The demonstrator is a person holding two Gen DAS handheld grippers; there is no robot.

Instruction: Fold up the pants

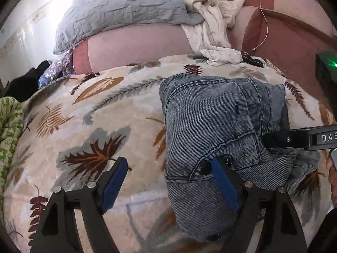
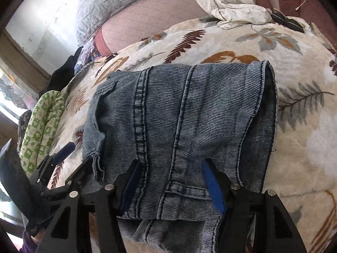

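The pants [image 1: 212, 122] are faded blue jeans, folded into a thick bundle on a leaf-patterned blanket [image 1: 88, 113]. In the left wrist view my left gripper [image 1: 168, 166] is open over the bundle's left near edge, one blue pad on the blanket, the other on the denim by two black buttons [image 1: 205, 166]. The right gripper's body [image 1: 299, 138] reaches in from the right onto the bundle. In the right wrist view my right gripper [image 2: 171, 171] is open, its pads resting on the near part of the jeans [image 2: 179, 116]. The left gripper [image 2: 61, 164] shows at lower left.
A grey quilted pillow [image 1: 118, 10] and crumpled white cloth [image 1: 210, 29] lie at the back on a pink mattress. A green patterned cloth [image 2: 42, 126] and dark clothes lie at the left edge. A brown headboard [image 1: 284, 42] stands at right.
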